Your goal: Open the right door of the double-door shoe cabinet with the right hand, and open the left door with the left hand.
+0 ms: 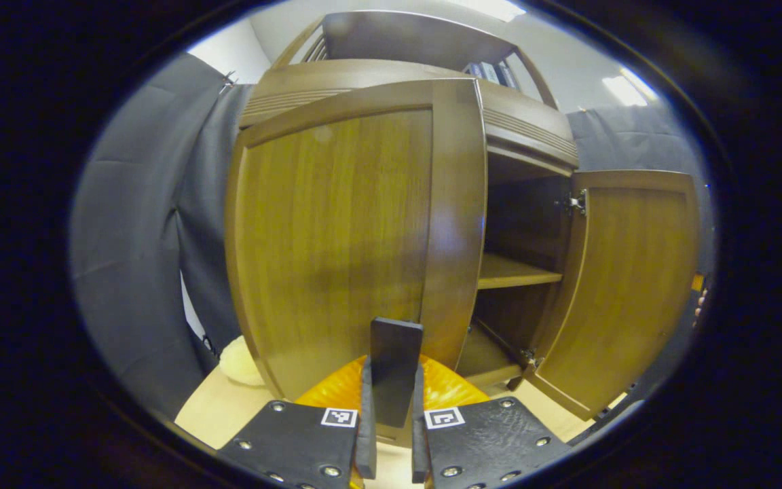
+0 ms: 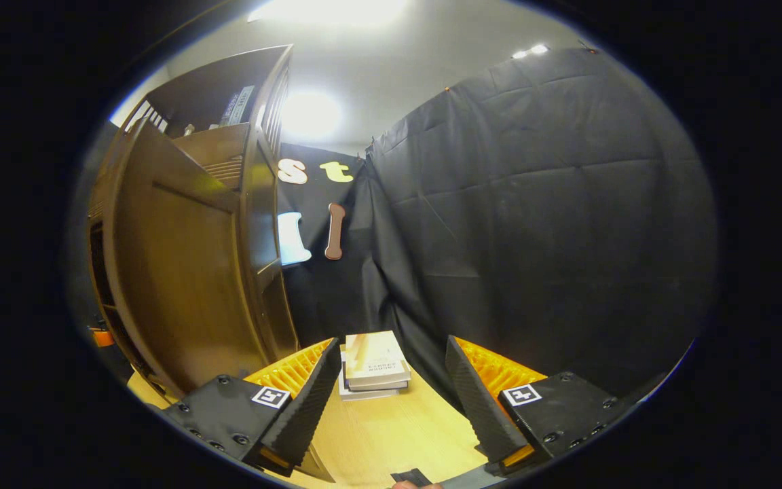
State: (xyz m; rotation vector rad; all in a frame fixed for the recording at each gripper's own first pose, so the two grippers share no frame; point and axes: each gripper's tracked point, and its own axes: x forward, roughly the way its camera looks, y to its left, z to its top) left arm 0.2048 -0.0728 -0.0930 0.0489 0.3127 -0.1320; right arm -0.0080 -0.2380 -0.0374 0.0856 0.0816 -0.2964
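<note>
**Left door gripped at its handle, right door standing open**

In the left gripper view, the left hand-held gripper (image 1: 391, 435) is closing narrowly on the dark upright handle (image 1: 396, 370) at the lower inner edge of the shoe cabinet's left door (image 1: 337, 238), both fingers (image 1: 366, 428) pressing against the handle's sides. The left door is filling the front of the shoe cabinet (image 1: 418, 75), and whether it is flush or slightly ajar cannot be told. To the right of that door, the right door (image 1: 625, 285) is swinging well out from the cabinet on its hinges (image 1: 575, 202), showing the dark interior and a wooden shelf (image 1: 516, 272) inside. A pale fluffy object (image 1: 240, 363) is lying by the cabinet's lower left corner on the light wooden surface (image 1: 211, 407), and the black cloth wall (image 1: 140, 258) is hanging behind the cabinet.

In the right gripper view, the right hand-held gripper (image 2: 391, 401) is standing wide apart and holding nothing, its fingers (image 2: 306, 401) well clear of the cabinet. The opened right door (image 2: 180, 285) is rising to the left of this gripper, seen from its outer face. A small stack of books (image 2: 372, 367) is resting on the surface (image 2: 391, 435) just beyond the gap between the fingers, near the cabinet's side and against the black cloth wall (image 2: 540, 224).
</note>
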